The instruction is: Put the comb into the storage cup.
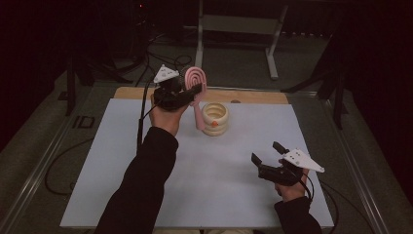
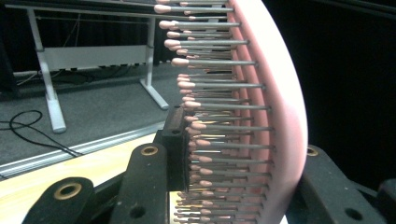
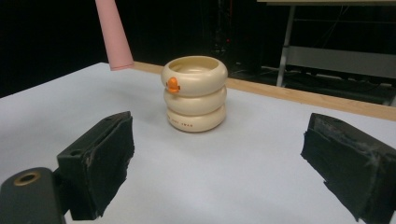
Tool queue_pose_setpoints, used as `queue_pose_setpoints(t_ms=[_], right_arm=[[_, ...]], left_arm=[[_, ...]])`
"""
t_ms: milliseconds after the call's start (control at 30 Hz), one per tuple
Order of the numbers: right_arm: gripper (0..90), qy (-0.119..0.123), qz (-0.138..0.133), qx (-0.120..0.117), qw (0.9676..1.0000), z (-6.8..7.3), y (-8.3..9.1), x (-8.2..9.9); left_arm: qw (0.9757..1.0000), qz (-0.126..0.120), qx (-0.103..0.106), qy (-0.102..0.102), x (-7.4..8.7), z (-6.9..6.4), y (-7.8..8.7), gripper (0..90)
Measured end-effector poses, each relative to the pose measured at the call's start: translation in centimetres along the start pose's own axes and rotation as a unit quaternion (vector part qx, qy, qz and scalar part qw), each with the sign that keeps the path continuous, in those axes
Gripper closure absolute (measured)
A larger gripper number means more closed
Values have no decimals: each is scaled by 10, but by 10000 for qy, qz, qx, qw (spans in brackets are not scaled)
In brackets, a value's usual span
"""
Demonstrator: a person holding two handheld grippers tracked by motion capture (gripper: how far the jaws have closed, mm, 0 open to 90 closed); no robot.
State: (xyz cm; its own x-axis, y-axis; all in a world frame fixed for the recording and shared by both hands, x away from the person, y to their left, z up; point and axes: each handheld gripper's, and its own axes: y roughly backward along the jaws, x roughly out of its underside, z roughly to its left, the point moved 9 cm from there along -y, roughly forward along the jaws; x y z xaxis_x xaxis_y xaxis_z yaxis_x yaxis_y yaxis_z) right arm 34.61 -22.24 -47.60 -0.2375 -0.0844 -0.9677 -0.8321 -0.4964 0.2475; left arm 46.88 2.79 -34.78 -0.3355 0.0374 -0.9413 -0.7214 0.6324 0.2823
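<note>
White table sheet (image 1: 146, 161); left gripper (image 1: 197, 90) clamps pink hairbrush (image 1: 196, 80) upright, upper centre; right gripper (image 1: 265, 153) jaws wide, lower right; next: lower handle into cream holder (image 1: 215, 118).

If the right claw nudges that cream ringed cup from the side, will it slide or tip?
The cream ringed cup looks squat with a broad base, so it will probably slide on the smooth white mat rather than tip. Its glossy, rounded rings may slip between pads.
</note>
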Motion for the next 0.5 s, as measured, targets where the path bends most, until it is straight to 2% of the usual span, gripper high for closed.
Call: queue_pose_setpoints(t_ms=[500], right_arm=[[85, -22, -16, -10, 10000, -1, 1, -1]], left_arm=[[9999, -30, -103, 15, 2, 5, -10, 649]])
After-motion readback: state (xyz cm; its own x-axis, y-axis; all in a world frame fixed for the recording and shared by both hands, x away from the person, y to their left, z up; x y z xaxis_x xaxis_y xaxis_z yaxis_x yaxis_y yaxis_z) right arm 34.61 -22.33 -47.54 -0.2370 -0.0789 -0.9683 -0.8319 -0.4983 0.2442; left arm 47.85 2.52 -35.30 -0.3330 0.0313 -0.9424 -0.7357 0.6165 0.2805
